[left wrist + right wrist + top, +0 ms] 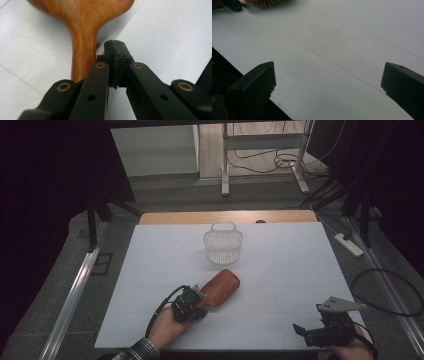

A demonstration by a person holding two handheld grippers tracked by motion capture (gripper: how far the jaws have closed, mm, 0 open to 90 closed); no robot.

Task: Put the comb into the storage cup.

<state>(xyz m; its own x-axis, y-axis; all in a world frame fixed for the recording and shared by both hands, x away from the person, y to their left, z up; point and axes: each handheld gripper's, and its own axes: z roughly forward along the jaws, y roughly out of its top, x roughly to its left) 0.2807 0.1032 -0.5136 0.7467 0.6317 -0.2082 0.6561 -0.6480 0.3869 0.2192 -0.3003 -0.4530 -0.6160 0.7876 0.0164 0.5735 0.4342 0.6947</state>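
1. The left gripper (115, 45) is clenched on nothing, its jaws pressed together just beside the wooden brush (218, 289).
2. The brush's handle (82, 57) runs alongside the gripper; whether they touch is unclear.
3. The brush lies on the desk (280, 270), near the white basket (223, 243).
4. The right gripper (327, 82) is released, well apart from the brush.
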